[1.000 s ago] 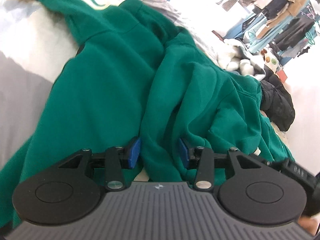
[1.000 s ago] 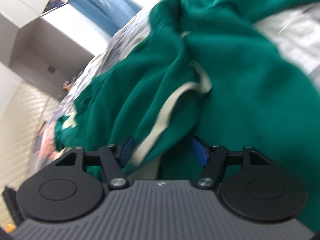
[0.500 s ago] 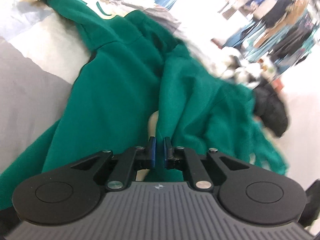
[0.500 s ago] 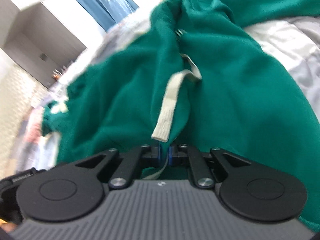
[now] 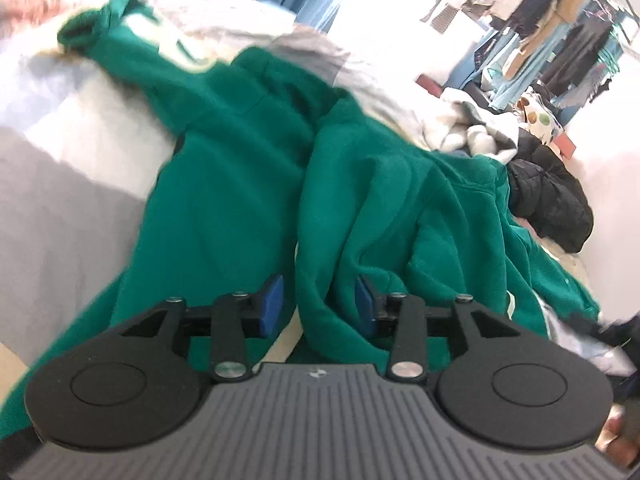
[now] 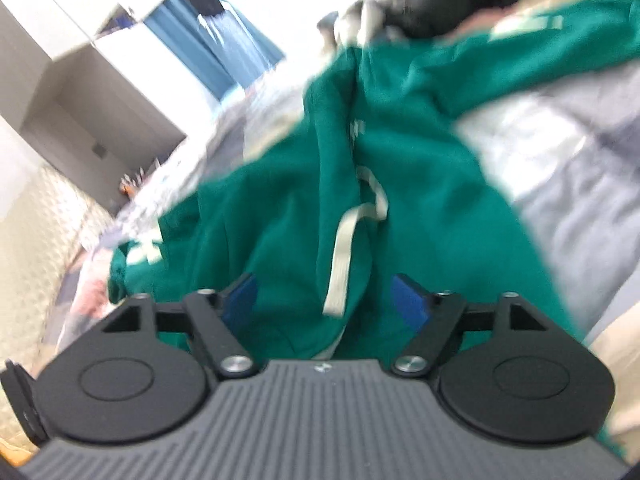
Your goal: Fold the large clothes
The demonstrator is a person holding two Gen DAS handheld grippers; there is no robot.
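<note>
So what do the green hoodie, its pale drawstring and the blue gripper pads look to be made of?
Green hoodie: thick, matte knit, probably cotton fleece; it lies in soft, rounded folds without shine.
Drawstring: flat woven tape, off-white, likely cotton; it hangs limp with a cut end.
Blue pads: smooth and matte, rubber or soft plastic; the blur leaves that open.

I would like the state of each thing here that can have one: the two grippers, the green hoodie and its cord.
left gripper: open, just reopened, a green fold between the pads
right gripper: open wide, just reopened
green hoodie: crumpled, unfolded, on the bed
drawstring: loose, lying on the hoodie
</note>
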